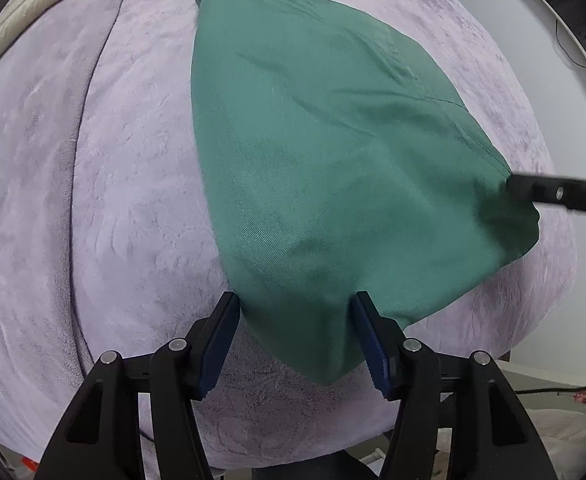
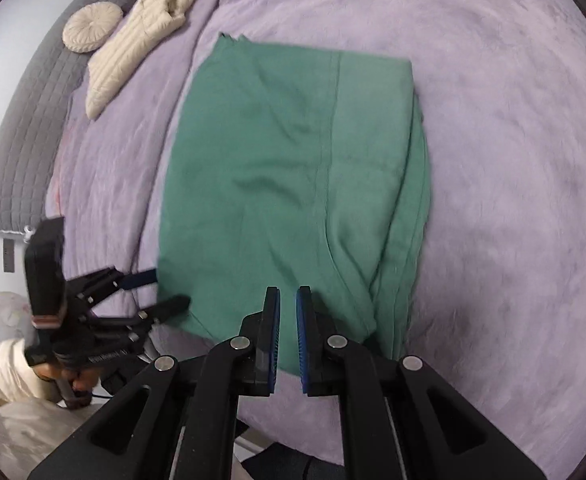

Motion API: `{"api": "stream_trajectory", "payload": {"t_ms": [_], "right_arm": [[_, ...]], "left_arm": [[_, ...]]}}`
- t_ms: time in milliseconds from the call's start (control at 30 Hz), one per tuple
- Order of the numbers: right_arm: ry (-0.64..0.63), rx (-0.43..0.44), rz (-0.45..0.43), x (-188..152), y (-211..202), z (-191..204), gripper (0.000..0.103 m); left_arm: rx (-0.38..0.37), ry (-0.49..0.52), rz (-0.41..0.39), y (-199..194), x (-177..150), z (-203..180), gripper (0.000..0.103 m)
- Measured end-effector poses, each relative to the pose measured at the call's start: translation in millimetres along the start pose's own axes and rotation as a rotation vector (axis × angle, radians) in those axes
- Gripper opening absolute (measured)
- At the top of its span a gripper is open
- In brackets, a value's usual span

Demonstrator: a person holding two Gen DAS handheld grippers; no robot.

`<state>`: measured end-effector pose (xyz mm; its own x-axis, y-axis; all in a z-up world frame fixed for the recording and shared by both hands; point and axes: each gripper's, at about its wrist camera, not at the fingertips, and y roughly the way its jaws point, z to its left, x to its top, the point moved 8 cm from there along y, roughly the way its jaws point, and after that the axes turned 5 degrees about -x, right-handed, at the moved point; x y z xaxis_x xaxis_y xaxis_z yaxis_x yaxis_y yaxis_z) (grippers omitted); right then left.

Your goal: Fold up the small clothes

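Observation:
A green garment (image 1: 333,152) lies folded flat on a lilac blanket; it also shows in the right wrist view (image 2: 293,184). My left gripper (image 1: 295,302) is open, its blue-padded fingers standing either side of the garment's near corner. It appears in the right wrist view (image 2: 165,288) at the garment's left corner. My right gripper (image 2: 288,292) has its jaws nearly closed over the garment's near edge, with a narrow gap and no cloth clearly pinched. Its finger (image 1: 553,192) shows at the garment's right edge in the left wrist view.
The lilac blanket (image 2: 513,160) covers the bed. A cream padded jacket (image 2: 133,52) and a round cream cushion (image 2: 92,26) lie at the far left by a grey quilted headboard (image 2: 25,128). A monitor (image 1: 565,4) stands beside the bed.

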<state>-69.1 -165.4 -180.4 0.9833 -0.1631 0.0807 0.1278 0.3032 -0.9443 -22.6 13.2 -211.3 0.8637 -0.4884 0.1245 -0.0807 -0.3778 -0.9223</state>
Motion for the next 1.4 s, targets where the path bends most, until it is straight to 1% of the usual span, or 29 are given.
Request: {"api": "stream_trajectory", "payload": {"t_ms": [67,167,300,333,367,433,667,833,967,1067,1233,1400], "right_arm": [[0.032,-0.057,0.033,-14.5,17.7,-14.8,0.008],[0.149,-0.062,0.052,-30.5,27.9,-43.7,0.005],[0.267,-0.055,0.031,-39.9,14.7,-65.0,0.006],[0.275,-0.058,0.024,-40.7,10.2,-65.7,0.006],[0.277,-0.070,0.015,-41.1,5.0,-65.6,0.010],[0.280,-0.077,-0.001,-40.5,-3.5,-65.8,0.010],[0.287,-0.079,-0.070,-23.1,-27.3,-47.9,0.010],[0.291,-0.102,-0.103,-13.7,-41.6,-38.2,0.010],[0.286,-0.112,-0.130,-7.5,-49.2,-23.8,0.010],[0.290,-0.119,-0.138,-7.0,-50.0,-8.9,0.010],[0.302,-0.140,-0.130,-14.4,-45.5,8.6,0.010],[0.293,-0.137,-0.129,-14.8,-44.2,18.4,0.010]], "left_arm": [[-0.008,-0.002,0.005,1.0,0.8,0.3,0.060],[-0.019,-0.009,0.006,4.5,4.0,-5.6,0.060],[-0.008,0.009,0.011,2.3,5.5,-9.2,0.060],[-0.004,0.011,0.010,-0.6,5.9,-10.4,0.060],[0.001,0.011,0.007,-2.7,7.2,-10.2,0.060],[0.009,0.015,-0.003,-7.9,10.7,-10.4,0.060],[0.050,0.031,-0.046,-28.8,25.1,-10.8,0.060],[0.090,0.022,-0.065,-40.4,32.9,-3.1,0.060],[0.106,0.011,-0.094,-52.6,36.4,2.0,0.060],[0.114,0.009,-0.099,-57.5,35.9,7.5,0.060],[0.120,-0.001,-0.071,-59.4,30.0,12.5,0.060],[0.143,-0.001,-0.102,-72.9,26.7,7.2,0.060]]}}
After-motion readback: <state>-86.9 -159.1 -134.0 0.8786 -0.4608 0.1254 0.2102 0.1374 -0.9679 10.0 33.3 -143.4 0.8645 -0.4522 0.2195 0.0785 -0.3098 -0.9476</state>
